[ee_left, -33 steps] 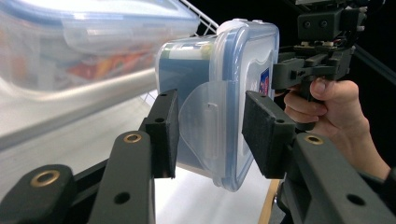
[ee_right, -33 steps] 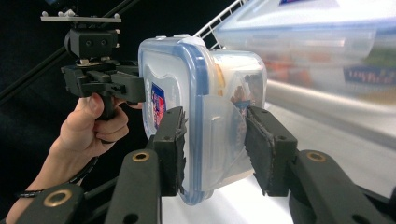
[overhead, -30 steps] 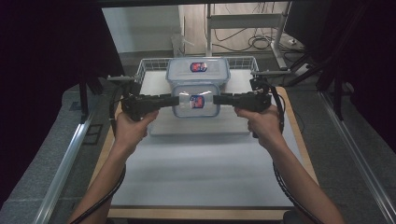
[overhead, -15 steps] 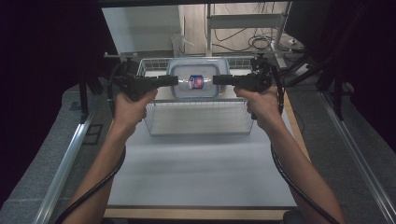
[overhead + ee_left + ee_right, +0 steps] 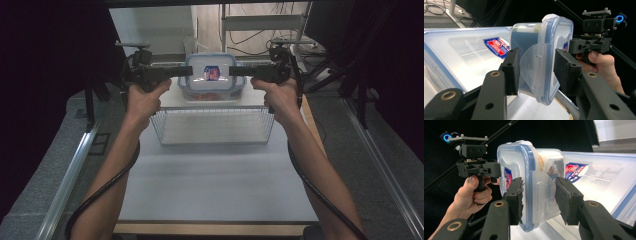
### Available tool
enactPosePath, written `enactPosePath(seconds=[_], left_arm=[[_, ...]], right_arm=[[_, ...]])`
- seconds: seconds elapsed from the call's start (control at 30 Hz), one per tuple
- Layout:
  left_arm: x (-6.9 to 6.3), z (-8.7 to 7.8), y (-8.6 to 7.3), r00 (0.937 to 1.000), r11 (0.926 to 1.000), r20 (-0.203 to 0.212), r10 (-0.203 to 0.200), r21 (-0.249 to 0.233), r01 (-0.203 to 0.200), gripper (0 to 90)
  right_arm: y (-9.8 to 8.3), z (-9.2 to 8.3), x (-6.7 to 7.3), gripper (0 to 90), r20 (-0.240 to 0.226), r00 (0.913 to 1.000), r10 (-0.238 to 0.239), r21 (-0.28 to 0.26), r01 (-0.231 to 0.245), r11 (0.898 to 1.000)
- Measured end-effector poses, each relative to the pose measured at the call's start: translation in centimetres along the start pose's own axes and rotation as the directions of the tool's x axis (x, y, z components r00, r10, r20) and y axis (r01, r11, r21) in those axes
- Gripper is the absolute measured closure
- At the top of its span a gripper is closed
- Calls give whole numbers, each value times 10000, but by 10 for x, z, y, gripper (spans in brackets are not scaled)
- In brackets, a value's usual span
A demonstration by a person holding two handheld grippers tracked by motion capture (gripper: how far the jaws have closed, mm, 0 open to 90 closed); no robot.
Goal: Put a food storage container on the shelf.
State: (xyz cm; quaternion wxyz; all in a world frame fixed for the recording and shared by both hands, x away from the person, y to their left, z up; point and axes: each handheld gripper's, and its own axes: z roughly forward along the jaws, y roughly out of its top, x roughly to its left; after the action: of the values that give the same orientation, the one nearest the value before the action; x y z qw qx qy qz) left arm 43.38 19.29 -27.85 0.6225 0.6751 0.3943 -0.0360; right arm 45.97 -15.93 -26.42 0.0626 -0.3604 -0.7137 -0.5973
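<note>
High view: the left tool point(image 5: 182, 71) and the right tool point(image 5: 234, 71) face each other from opposite ends of a small clear plastic food box with a blue-rimmed clip lid point(image 5: 211, 74), each clenched on one end. The box hangs in the air on its side, lid toward the camera, above a larger clear lidded plastic container point(image 5: 212, 92). That container rests at the far end of a white wire basket point(image 5: 215, 125), which stands on the pale grey tabletop point(image 5: 215, 180).

Left gripper view: the left tool point(image 5: 536, 67) has both black pads pressed on the box point(image 5: 541, 50) at its clip flap, lid edge between the jaws. The person's right hand point(image 5: 599, 62) shows beyond; the large container's lid with its red and blue label point(image 5: 469, 50) lies behind.

Right gripper view: the right tool point(image 5: 539, 195) grips the opposite clip flap of the box point(image 5: 524, 170), pads tight against the plastic. The left hand point(image 5: 472, 195) holds its tool farther off.
</note>
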Motion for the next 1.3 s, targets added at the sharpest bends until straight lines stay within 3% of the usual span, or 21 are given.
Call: enactPosePath(seconds=[0.5, 0.73, 0.83, 0.87, 0.93, 1.1, 1.17, 1.3], left_arm=[[17, 11, 6, 9984, 9986, -179, -530, -26, 529, 573], [18, 11, 6, 9985, 9990, -312, -454, -72, 452, 567], [15, 12, 7, 9958, 10000, -909, -71, 60, 77, 555], [13, 13, 8, 9938, 9999, -1109, 64, 145, -49, 586], [12, 17, 9, 9911, 9996, -1324, 143, 262, -109, 562], [13, 19, 9, 9897, 9996, -1434, -12, 275, 52, 539], [13, 21, 8, 9886, 9996, -1502, -100, 235, 136, 485], [12, 21, 8, 9870, 9999, -1605, 1, 143, 22, 477]], right_arm=[[10, 12, -20, 579, 107, 9987, 491, 11, -491, 9988], [10, 14, -24, 576, 49, 9977, 669, 53, -670, 9977], [10, 16, -25, 571, 58, 9976, 694, 14, -694, 9976], [11, 16, -25, 562, 159, 9978, 650, 23, -650, 9979], [12, 19, -24, 537, 390, 9974, 602, 123, -607, 9981], [14, 22, -28, 520, 693, 9951, 699, -105, -693, 9975], [15, 23, -29, 525, 937, 9938, 598, -133, -588, 9982], [16, 25, -30, 516, 1082, 9925, 572, -247, -548, 9982]])
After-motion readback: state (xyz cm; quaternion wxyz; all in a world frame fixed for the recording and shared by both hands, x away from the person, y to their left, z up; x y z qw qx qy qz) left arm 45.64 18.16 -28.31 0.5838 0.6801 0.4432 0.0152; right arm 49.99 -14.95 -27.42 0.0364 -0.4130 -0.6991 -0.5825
